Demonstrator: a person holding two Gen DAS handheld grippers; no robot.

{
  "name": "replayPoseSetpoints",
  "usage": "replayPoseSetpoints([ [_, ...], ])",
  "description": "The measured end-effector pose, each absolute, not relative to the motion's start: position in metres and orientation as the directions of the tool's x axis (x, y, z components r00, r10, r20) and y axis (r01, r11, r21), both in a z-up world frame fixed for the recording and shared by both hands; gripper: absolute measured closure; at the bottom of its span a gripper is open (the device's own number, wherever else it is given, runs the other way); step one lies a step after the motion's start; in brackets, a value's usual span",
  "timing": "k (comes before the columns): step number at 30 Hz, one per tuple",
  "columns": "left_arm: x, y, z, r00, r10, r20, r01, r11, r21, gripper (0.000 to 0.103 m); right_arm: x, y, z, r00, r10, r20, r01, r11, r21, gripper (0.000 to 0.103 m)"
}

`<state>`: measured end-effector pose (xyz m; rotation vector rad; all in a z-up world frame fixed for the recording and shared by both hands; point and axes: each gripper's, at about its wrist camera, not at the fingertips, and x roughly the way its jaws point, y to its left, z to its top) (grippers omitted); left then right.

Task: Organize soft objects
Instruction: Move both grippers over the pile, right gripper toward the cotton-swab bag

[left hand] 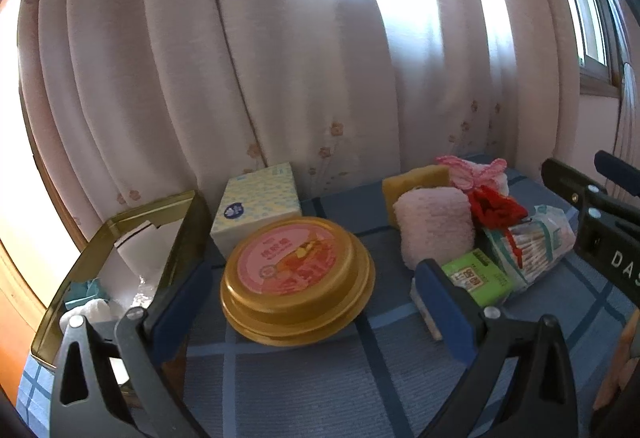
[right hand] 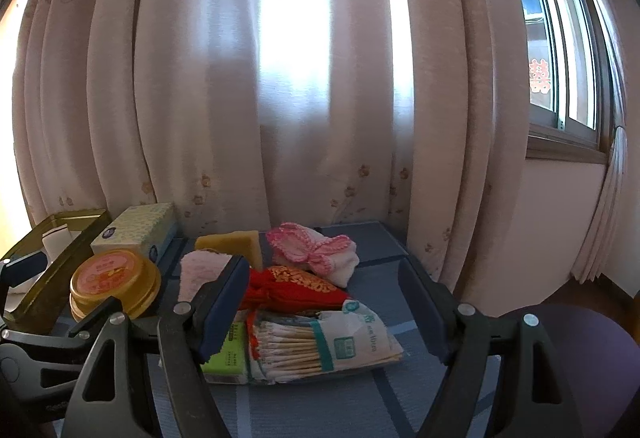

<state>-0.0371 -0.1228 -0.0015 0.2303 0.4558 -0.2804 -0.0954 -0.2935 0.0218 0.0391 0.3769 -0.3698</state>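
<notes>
Gold-coloured metal and soft cloth shared the blue checked surface [left hand: 304,370] in the left wrist view. The left tool [left hand: 312,298] was spread wide with nothing between its blue pads, hanging near the round gold tin [left hand: 298,288], whose pink lid looked smooth and hard. To the left stood an open square tin box [left hand: 132,238] with thin shiny walls and pale crumpled things inside; I judged it the likely place for the soft things, which would explain why it sat open beside the pile. Behind the round tin stood a tissue box [left hand: 256,207], cardboard with a dotted print. The soft things were gathered to the right: a fluffy pink towel roll [left hand: 436,224], a yellow sponge [left hand: 416,177] behind it, pink crochet cloth [left hand: 476,171] and a red cloth [left hand: 496,207]. A crinkly plastic pack of cotton swabs [left hand: 532,250] lay partly on a green tissue packet [left hand: 476,280].

In the right wrist view the right tool [right hand: 328,302] was also spread apart and held nothing, poised over that same pile, its left pad in front of the towel roll [right hand: 200,272]. The red cloth [right hand: 296,288] showed gold embroidery, the crochet cloth [right hand: 316,250] a scalloped edge, and the swab pack [right hand: 320,346] lay flat on the surface [right hand: 384,398], touching the green packet [right hand: 228,356]. The sponge [right hand: 232,244] looked porous and blocky. Beyond, pale curtains [right hand: 280,77] hung in soft folds.
</notes>
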Motion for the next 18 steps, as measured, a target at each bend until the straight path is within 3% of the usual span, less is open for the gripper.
replayPoseSetpoints([
  [18,-0.042,-0.147,-0.002,0.847,-0.234,-0.477,0.345,0.925,0.160,0.000,-0.093,-0.327,0.018,0.823,-0.373,-0.428,0.414,0.910,0.003,0.024],
])
